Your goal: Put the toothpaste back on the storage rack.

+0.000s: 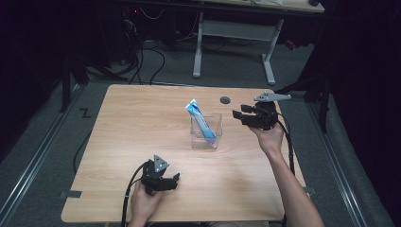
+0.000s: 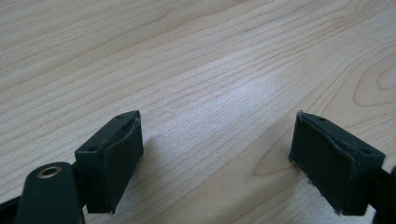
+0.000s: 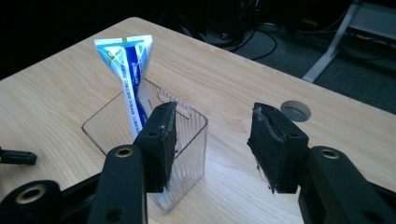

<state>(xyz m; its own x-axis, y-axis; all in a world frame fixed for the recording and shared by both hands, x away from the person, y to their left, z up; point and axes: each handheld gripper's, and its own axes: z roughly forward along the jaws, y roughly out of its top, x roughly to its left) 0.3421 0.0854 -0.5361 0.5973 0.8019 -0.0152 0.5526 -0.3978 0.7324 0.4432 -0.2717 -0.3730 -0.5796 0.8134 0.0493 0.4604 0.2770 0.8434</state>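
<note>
Toothpaste tube (image 3: 127, 70) blue-white, upright in clear box (image 3: 189, 140); both tongs apart, empty.

Wooden table (image 1: 142, 118) bears a clear container (image 1: 206, 135), seemingly upright.

Light falls from above onto the pale wooden surface (image 1: 142, 142), while the room around it sinks into near black. In the left gripper view a soft white sheen lies on the wood ahead of the left tool (image 2: 217, 154), with dim shadows beneath its pads. The right tool (image 3: 212, 144) looks soft up close; the clear box (image 3: 187, 140) beside it catches faint glints.
</note>
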